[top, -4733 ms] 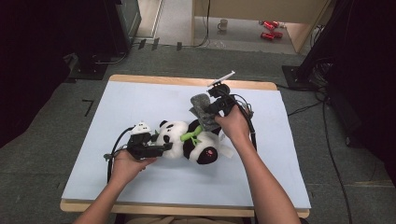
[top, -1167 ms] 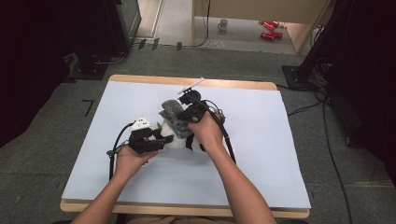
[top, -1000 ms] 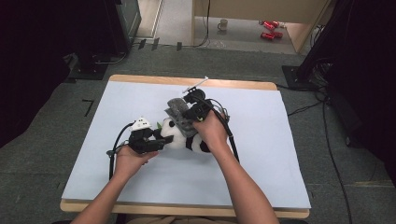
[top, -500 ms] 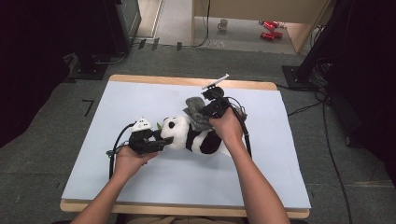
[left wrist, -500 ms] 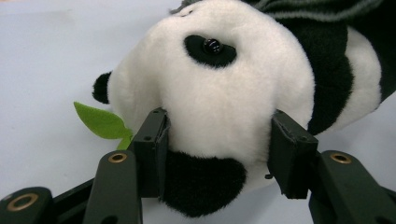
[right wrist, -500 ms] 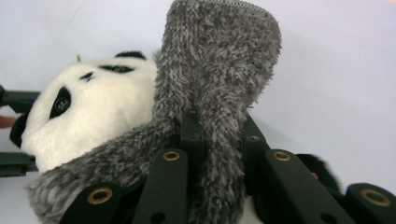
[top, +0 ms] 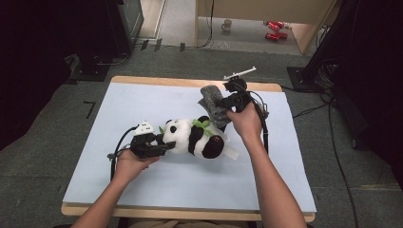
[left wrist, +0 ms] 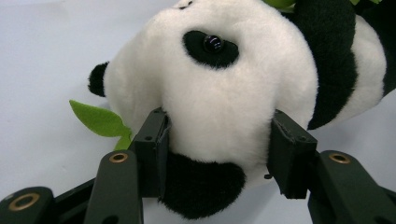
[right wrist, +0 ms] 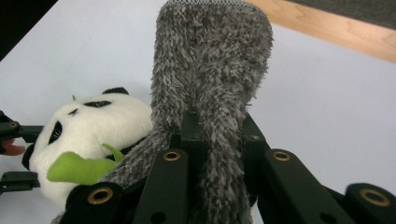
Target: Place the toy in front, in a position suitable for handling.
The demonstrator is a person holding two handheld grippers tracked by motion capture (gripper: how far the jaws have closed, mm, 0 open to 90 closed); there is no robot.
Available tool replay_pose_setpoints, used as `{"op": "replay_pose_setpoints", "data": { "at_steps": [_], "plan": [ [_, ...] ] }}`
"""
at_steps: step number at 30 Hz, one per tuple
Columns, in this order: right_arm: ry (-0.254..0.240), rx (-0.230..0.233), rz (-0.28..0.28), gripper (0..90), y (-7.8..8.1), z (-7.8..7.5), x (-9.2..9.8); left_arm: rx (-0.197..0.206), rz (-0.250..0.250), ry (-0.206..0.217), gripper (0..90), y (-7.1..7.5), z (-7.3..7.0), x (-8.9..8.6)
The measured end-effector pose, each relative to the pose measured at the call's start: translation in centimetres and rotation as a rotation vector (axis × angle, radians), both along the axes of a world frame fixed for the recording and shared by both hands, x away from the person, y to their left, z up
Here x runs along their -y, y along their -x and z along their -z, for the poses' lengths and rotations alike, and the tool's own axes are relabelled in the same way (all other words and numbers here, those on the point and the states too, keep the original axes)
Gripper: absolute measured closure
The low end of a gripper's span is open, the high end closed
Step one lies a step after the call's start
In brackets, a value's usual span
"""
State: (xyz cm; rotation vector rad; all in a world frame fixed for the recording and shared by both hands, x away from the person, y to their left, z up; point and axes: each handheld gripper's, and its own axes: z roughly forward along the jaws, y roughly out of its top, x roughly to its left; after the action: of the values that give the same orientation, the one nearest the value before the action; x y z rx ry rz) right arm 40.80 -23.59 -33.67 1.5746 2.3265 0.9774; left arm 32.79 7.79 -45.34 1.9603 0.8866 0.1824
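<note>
A black-and-white plush panda (top: 195, 137) with green leaves lies on its side on the pale blue table top (top: 142, 104). My left gripper (top: 164, 146) is shut on the panda's head (left wrist: 219, 93), one pad pressing each side of the muzzle. A grey fuzzy cloth (top: 214, 105) hangs lifted above the panda's rear end, pinched in my right gripper (top: 223, 105). In the right gripper view the grey cloth (right wrist: 212, 79) stands folded between the jaws, with the panda (right wrist: 93, 130) below at the left.
The table's wooden far edge (top: 190, 81) runs behind the right hand. A white tag (top: 231, 153) sticks out from the panda's body. Cables (top: 263, 128) trail from both grippers. Dark equipment stands on the floor around the table.
My right gripper has carried the grey cloth to the right and upward, off the panda, which it had covered. The panda's whole body now shows. The left gripper stayed on the head.
</note>
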Motion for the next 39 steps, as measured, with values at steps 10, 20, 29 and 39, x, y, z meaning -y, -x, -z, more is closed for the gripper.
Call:
{"op": "replay_pose_setpoints", "data": {
  "at_steps": [10, 20, 29, 39],
  "plan": [
    [-0.026, -0.021, 0.035, 77.9, 1.1, 4.3, 1.7, -0.001, -0.013, -0.003, 46.9, 0.1, 0.0, 0.2],
    [-0.043, 0.012, 0.092, 78.0, 2.5, 5.8, 4.3, -0.001, -0.016, 0.000, 46.9, 0.1, 0.0, 0.2],
    [-0.066, -0.003, 0.117, 78.2, 3.7, 7.2, 6.6, 0.006, -0.016, -0.014, 46.8, 0.2, 0.0, 0.3],
    [-0.089, 0.057, 0.129, 78.3, 4.1, 4.2, 7.3, 0.008, -0.018, -0.020, 46.9, 0.3, 0.0, 0.3]
  ]
}}
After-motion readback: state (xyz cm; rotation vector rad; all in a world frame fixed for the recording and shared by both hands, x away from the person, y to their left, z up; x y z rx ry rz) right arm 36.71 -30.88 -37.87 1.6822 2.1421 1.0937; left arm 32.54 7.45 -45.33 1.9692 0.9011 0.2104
